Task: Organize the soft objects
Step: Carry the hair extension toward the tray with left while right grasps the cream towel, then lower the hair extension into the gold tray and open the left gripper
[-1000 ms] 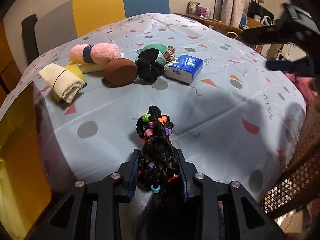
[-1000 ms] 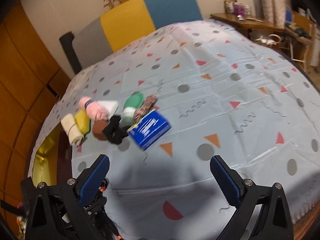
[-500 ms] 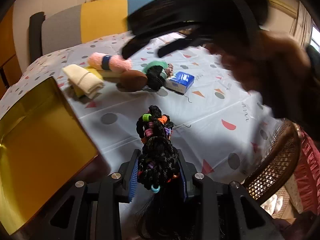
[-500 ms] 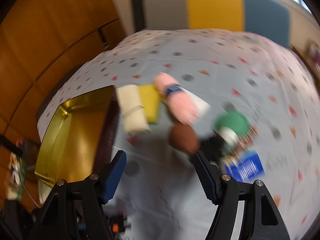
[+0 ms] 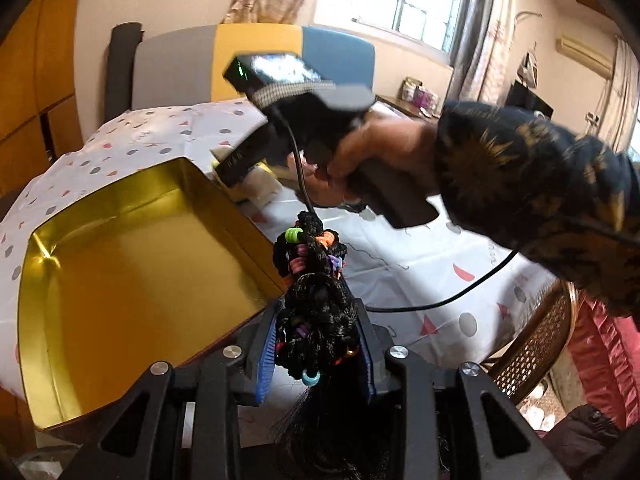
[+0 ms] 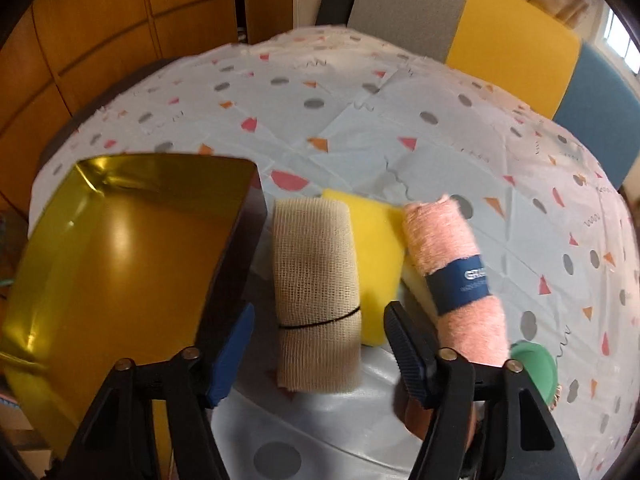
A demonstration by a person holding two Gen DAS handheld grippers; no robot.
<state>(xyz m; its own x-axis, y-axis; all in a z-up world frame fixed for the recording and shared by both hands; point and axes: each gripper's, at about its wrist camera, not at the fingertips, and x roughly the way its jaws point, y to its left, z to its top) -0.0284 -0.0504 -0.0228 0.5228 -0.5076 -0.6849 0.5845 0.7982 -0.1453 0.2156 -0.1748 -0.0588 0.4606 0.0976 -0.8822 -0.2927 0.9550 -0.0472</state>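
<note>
Gripping a black braided hairpiece [image 5: 318, 312] w/ coloured elastics, the left gripper [image 5: 318, 344] has its jaws pinching the bundle mid-length, held in the air just beside the near corner of the gold tin [image 5: 120, 280], not yet over it. Loose hair hangs down below the jaws, so on release a tail could drape over the tin wall or snag on the pads.

Right gripper [image 6: 320, 344] has jaws spread, empty, either side of the beige mesh roll [image 6: 316, 292] lying on the worktop [image 6: 360, 128] btwn the tin and the yellow sponge [image 6: 376, 240]. Risks, as I judge: left finger is v. close to the tin wall and may clip it; right finger may catch the sponge or nudge the pink fuzzy roll [image 6: 448, 264] touching it. Both grippers crowd one spot; the right's cable [image 5: 298, 168] runs close by the hairpiece.
</note>
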